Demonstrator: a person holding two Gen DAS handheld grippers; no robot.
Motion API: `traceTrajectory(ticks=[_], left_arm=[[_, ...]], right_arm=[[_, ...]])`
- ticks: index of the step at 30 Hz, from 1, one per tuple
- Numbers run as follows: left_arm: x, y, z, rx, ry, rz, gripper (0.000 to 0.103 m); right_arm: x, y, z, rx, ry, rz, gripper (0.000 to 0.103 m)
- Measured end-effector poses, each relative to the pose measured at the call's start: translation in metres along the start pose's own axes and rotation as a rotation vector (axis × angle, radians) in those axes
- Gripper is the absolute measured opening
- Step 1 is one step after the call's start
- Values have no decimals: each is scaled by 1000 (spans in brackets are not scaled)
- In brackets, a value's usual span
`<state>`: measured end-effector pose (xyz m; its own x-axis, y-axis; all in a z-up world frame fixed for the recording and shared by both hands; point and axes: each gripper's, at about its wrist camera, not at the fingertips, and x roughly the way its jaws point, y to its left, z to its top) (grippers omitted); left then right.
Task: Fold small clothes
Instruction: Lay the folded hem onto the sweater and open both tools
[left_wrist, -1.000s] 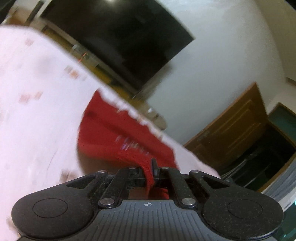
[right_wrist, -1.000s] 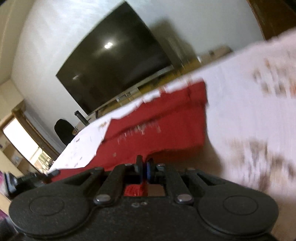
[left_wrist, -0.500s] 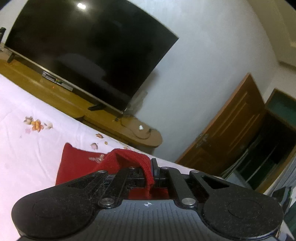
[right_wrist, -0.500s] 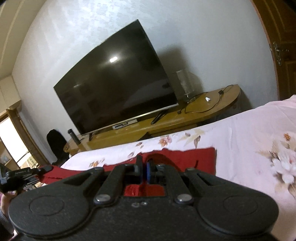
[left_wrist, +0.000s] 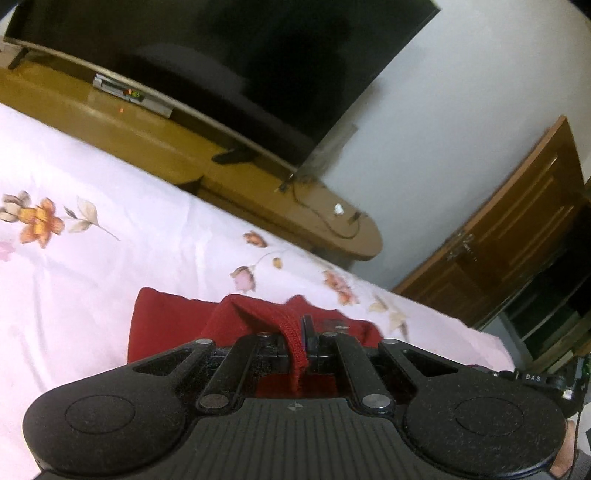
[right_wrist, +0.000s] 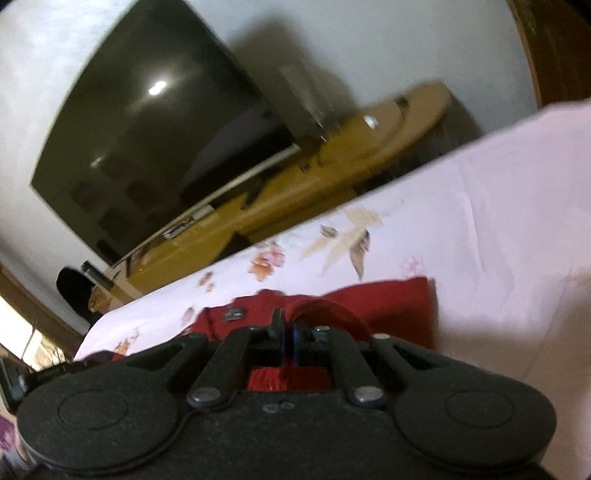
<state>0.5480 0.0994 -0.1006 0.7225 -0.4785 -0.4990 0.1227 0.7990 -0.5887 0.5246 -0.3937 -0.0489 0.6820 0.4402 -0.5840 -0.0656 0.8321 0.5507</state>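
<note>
Left wrist: claw (left_wrist: 295, 332) on red garment (left_wrist: 166, 317)

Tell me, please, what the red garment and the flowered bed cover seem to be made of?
Red garment: probably a knit, matte; the pinched edge shows fine ribbing. Bed cover: likely thin woven cotton, pale pink, printed flowers, soft creases, no shine.

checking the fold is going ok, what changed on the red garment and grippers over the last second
Both hand-held grippers swept across the bed: a second ago the red garment filled the blurred views, now it sits low and near, doubled over on the floral sheet. Nothing was let go. The left hand-held gripper and right hand-held gripper stayed clamped on red fabric throughout.
</note>
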Motion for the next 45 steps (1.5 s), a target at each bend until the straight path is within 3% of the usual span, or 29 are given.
traceTrajectory(ticks=[5,9,10,11,12,13,14,16,19,22,24,25,26,28,29,31,33,39,40,42,43,44,45], left_arm=[[38,14,-5,25,11,8,4],[39,34,-19,-42,-119,-50,4],[39,38,-22,-62,-142,-53,11],[37,40,-25,-71,-167,-38,32],[33,41,-27,-72,-202,-4,47],[28,41,-27,-76,-243,20,68],[22,43,-27,-87,-280,12,70],[19,44,-25,-78,-282,13,70],[24,32,-24,50,-192,64,57],[37,21,-25,159,-63,113,56],[44,8,-33,268,-26,179,38],[45,1,-34,309,-19,193,11],[45,-6,-34,349,-41,220,5],[39,-10,-36,373,-98,250,5],[35,-9,-36,371,-131,283,5],[35,1,-34,315,-124,313,5],[36,5,-29,279,-128,333,5],[42,-1,-19,324,-7,338,12],[33,-5,-17,320,-37,344,20],[16,-21,-15,325,-142,336,36],[12,-30,-16,346,-158,297,49],[16,-45,-17,394,-135,240,61],[26,-63,-21,454,-89,196,66]], right_arm=[[45,-31,1,121,28,-18,5],[64,-47,-4,157,27,-9,11],[60,-48,-5,156,-11,-7,20],[54,-47,-7,148,-58,-19,36],[49,-45,-8,126,-99,-40,48],[43,-43,-9,99,-138,-65,68],[39,-41,-11,67,-162,-71,68],[39,-39,-11,36,-141,-41,64],[46,-33,-13,-22,-97,-67,61],[57,-24,-16,-84,-52,-115,60],[69,-18,-18,-149,-10,-188,54],[71,-13,-20,-186,-17,-215,40],[72,-9,-21,-220,-22,-228,13],[69,0,-23,-266,-39,-232,8],[67,5,-24,-298,-57,-248,7],[62,8,-26,-337,-85,-295,7],[73,-6,-31,-355,-40,-372,7],[68,-6,-24,-337,-12,-351,15],[60,-3,-21,-335,-28,-344,22],[43,9,-24,-362,-77,-300,22],[38,19,-26,-396,-79,-249,22],[36,28,-29,-436,-65,-193,23],[39,41,-33,-484,-38,-152,23]])
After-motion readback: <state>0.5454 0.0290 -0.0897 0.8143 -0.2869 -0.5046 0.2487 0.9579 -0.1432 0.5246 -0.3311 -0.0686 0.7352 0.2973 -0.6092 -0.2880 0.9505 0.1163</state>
